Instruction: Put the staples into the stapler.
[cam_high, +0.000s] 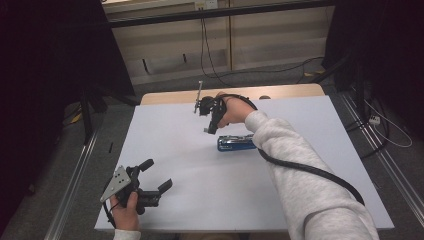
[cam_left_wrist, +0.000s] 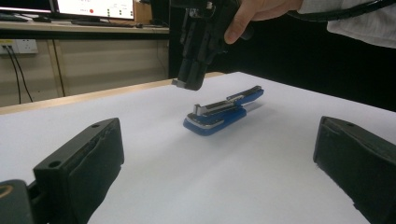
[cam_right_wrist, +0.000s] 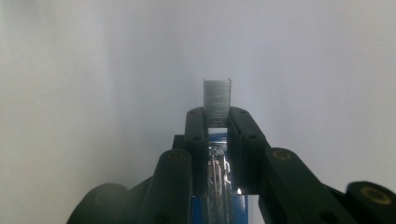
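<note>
right gripper (cam_high: 209, 126): jaws pinch a strip of staples (cam_right_wrist: 217, 101), its long axis along the jaws, free end sticking out past the tips | stapler (cam_high: 236, 144): blue, flat on the white table (cam_high: 175, 150), long axis left-right in the high view (just below the right gripper) | left gripper (cam_high: 159, 176): jaws wide apart, nothing between, near the table's front-left corner

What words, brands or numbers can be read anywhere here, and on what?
None can be read.
Monitor at the back: a bright window with small marks, too small and blurred to read.
Blue stapler: no legible label.
Strip of staples in the right gripper: no marking.
</note>
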